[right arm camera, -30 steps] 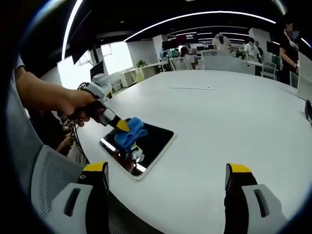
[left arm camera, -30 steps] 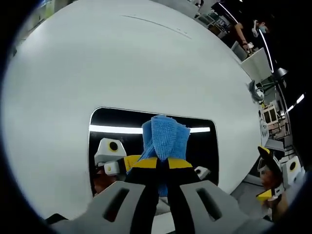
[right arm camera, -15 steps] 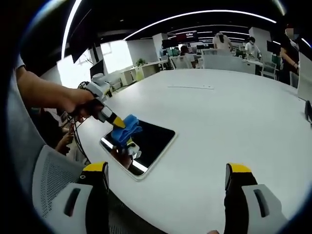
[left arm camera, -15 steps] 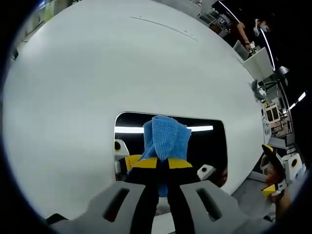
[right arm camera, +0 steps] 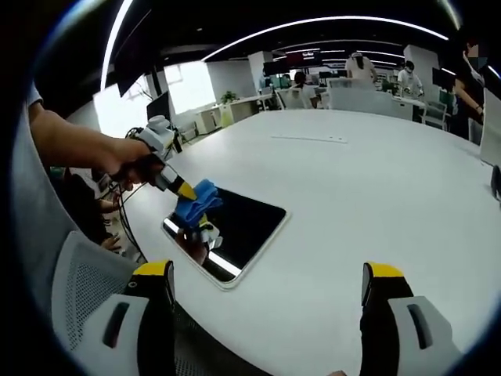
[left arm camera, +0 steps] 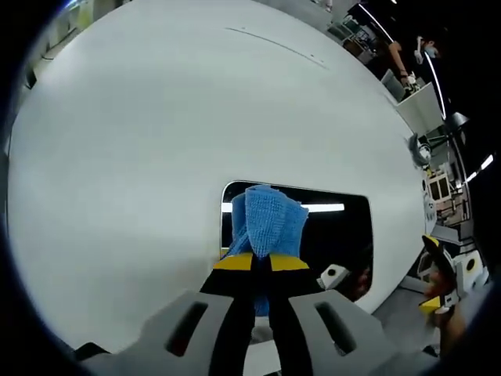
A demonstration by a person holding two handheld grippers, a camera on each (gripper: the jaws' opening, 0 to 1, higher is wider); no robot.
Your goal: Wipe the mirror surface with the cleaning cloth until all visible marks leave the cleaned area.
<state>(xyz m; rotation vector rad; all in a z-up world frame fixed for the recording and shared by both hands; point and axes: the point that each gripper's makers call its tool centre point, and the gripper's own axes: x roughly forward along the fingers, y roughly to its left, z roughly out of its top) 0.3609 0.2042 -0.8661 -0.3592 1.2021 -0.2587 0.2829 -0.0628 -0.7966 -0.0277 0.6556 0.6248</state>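
Note:
A rectangular mirror (left arm camera: 337,235) (right arm camera: 243,231) lies flat on the white round table (left arm camera: 196,102) (right arm camera: 376,196) near its edge. My left gripper (left arm camera: 261,262) is shut on a folded blue cleaning cloth (left arm camera: 266,223), which rests on the mirror's left part. In the right gripper view the same cloth (right arm camera: 196,204) sits at the mirror's far left corner, held by the left gripper (right arm camera: 185,190) in a person's hand. My right gripper (right arm camera: 266,274) hangs open above the table's near edge, apart from the mirror, with nothing between its yellow-tipped fingers (right arm camera: 381,273).
A grey mesh chair (right arm camera: 86,290) stands by the table's edge at lower left. Desks, screens and several people fill the office beyond the table (right arm camera: 352,74). The table's far side is bare white surface with a thin seam (right arm camera: 305,139).
The left gripper has slid the cloth leftwards across the mirror, toward its left edge. The right gripper has stayed almost still and open.

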